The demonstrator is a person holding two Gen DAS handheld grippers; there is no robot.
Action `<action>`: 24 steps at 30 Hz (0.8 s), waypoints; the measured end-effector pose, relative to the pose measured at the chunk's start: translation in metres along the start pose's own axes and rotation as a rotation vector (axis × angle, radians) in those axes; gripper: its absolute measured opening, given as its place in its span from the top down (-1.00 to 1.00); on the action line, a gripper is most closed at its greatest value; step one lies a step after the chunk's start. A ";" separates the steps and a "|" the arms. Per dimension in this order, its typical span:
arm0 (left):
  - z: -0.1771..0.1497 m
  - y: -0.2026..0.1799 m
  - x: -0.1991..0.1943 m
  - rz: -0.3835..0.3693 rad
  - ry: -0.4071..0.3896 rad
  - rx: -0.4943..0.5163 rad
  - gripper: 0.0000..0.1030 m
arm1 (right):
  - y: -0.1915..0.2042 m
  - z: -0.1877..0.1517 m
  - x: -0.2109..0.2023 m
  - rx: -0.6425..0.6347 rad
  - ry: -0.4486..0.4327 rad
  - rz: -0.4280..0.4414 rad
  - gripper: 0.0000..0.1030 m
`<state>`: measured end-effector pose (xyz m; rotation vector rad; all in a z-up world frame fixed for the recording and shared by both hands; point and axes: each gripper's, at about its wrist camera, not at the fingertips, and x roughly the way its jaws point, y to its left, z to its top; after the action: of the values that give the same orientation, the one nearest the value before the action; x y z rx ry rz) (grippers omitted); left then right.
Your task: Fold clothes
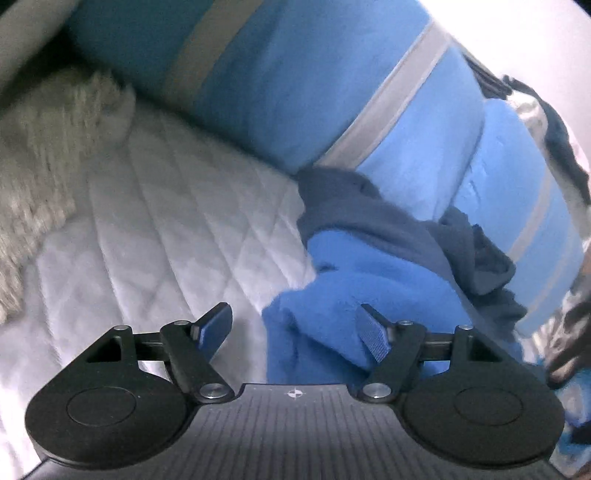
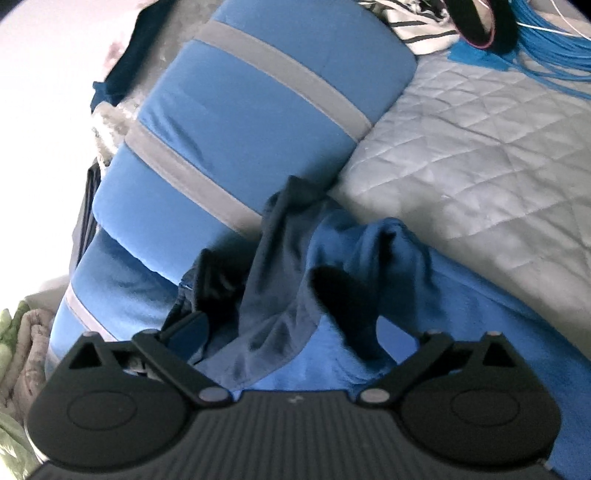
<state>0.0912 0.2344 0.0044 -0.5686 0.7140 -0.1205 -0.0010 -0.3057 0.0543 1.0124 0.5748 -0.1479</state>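
Colours and patterns of the bedding, garments and tools, as seen from both wrist views.

A white quilted bed cover [image 2: 480, 147] is stitched in a diamond pattern. A bright blue bolster [image 2: 236, 122] is crossed by grey bands, each edged with a paler line. A royal-blue garment [image 1: 332, 295] is overlapped by a darker navy garment [image 2: 280, 280]. A shaggy cream throw [image 1: 48, 147] is seen at the left of the left wrist view. A white cloth with black stripes [image 2: 417, 22] and a bundle of bright blue cords [image 2: 550, 48] are seen at the far edge of the bed. The left gripper [image 1: 295, 328] and the right gripper [image 2: 284, 328] are black, with blue pads [image 1: 373, 336]. A pale green fabric [image 2: 14, 332] is seen at the lower left of the right wrist view.
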 end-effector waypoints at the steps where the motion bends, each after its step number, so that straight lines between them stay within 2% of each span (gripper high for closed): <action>1: -0.005 0.006 0.001 -0.024 -0.005 -0.038 -0.43 | 0.000 0.000 0.000 0.003 0.007 -0.001 -0.96; 4: -0.019 0.016 0.002 -0.092 -0.073 -0.094 -0.41 | 0.002 -0.002 0.003 0.003 0.030 -0.004 -0.96; 5: -0.022 0.016 0.002 -0.108 -0.080 -0.097 -0.31 | 0.004 -0.003 0.003 -0.002 0.038 -0.005 -0.96; 6: -0.024 0.015 0.002 -0.121 -0.080 -0.104 0.11 | 0.007 -0.005 0.003 -0.006 0.043 -0.006 -0.96; 7: -0.025 0.011 0.003 -0.118 -0.066 -0.117 0.17 | 0.010 -0.007 0.004 -0.011 0.046 -0.005 -0.96; 8: -0.025 0.005 0.000 -0.096 -0.070 -0.106 0.34 | 0.013 -0.009 0.004 -0.016 0.049 -0.004 -0.96; 9: -0.025 -0.003 -0.002 -0.071 -0.074 -0.081 0.40 | 0.018 -0.011 0.004 -0.026 0.050 0.001 -0.96; 11: -0.028 -0.032 -0.007 0.003 -0.086 0.070 0.50 | 0.032 -0.016 0.002 -0.071 0.041 0.029 -0.96; 13: -0.037 -0.067 -0.014 0.080 -0.115 0.287 0.53 | 0.051 -0.022 -0.001 -0.143 0.022 0.070 -0.96; 15: -0.053 -0.100 -0.021 0.150 -0.158 0.517 0.55 | 0.076 -0.034 0.000 -0.244 0.017 0.116 -0.95; 17: -0.070 -0.126 -0.024 0.183 -0.189 0.680 0.56 | 0.108 -0.050 0.006 -0.370 0.039 0.173 -0.94; 21: -0.090 -0.151 -0.030 0.219 -0.220 0.841 0.56 | 0.173 -0.093 0.037 -0.621 0.136 0.285 -0.94; 24: -0.098 -0.155 -0.033 0.227 -0.224 0.888 0.56 | 0.211 -0.118 0.075 -0.769 0.206 0.323 -0.94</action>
<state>0.0158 0.0689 0.0466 0.3454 0.4363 -0.1453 0.0964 -0.0835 0.1285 0.3566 0.5780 0.4434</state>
